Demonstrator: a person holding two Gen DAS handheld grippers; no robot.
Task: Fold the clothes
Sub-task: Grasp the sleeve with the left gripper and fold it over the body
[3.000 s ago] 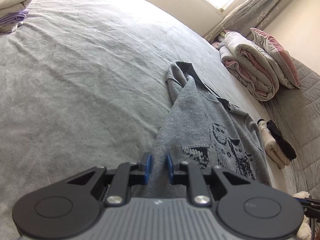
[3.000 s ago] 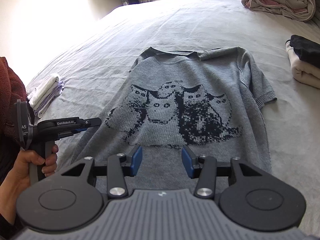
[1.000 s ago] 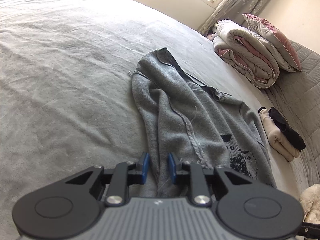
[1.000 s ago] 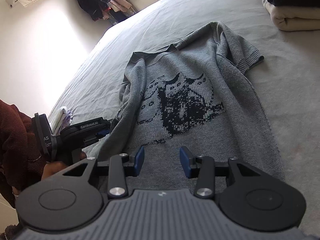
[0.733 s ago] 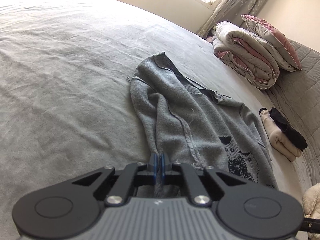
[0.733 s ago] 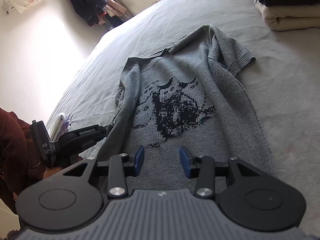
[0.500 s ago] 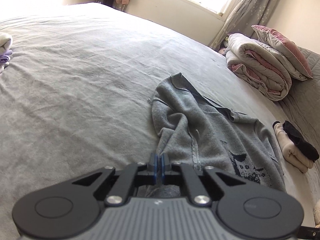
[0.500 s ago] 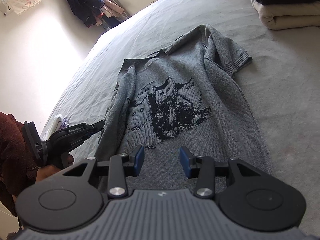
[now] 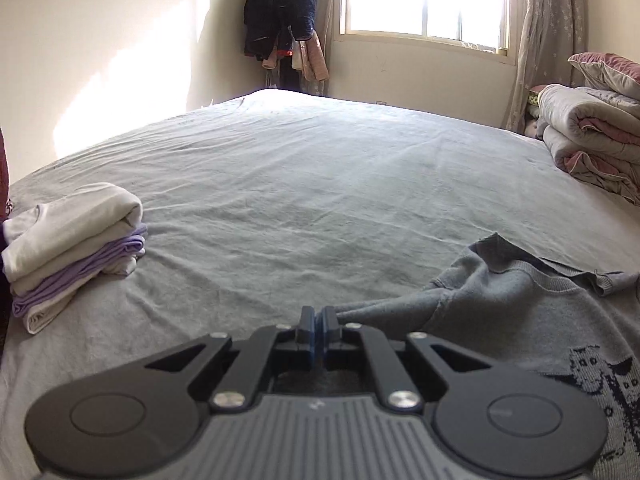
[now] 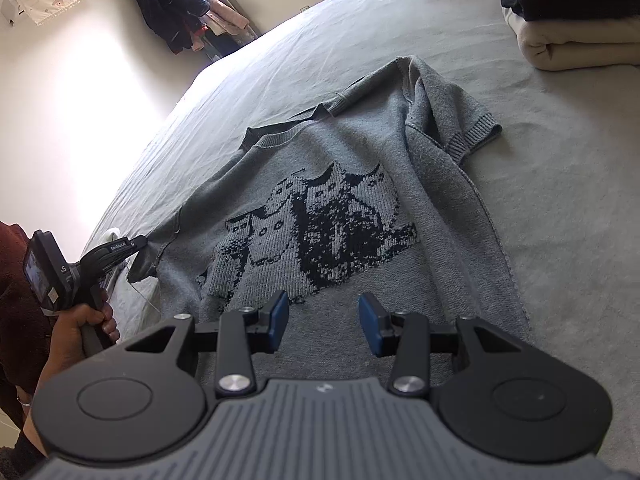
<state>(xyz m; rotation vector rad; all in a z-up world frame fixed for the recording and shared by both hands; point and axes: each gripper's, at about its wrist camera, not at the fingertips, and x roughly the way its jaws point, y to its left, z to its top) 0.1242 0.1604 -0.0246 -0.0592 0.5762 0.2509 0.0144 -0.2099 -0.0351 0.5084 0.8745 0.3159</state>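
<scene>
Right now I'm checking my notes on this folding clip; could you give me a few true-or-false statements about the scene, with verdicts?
1. The left tongs are shut on the grey cat sweater's sleeve. True.
2. The right tongs grip the hem. False: they are open and hold nothing.
3. A folded white and lilac stack lies on the bed. True.
4. The sweater lies face down. False: its cat pattern faces up.

A: Sweater — coarse grey knit, ribbed cuff at 2 o'clock, cat motif knitted in dark yarn. Bed sheet?

B: Matt grey cloth, finely creased. Folded stack at 9 o'clock, soft smooth cotton-like cloth.

A: Right gripper: matt black plastic body, blue rubbery pads, shiny metal screws.
</scene>
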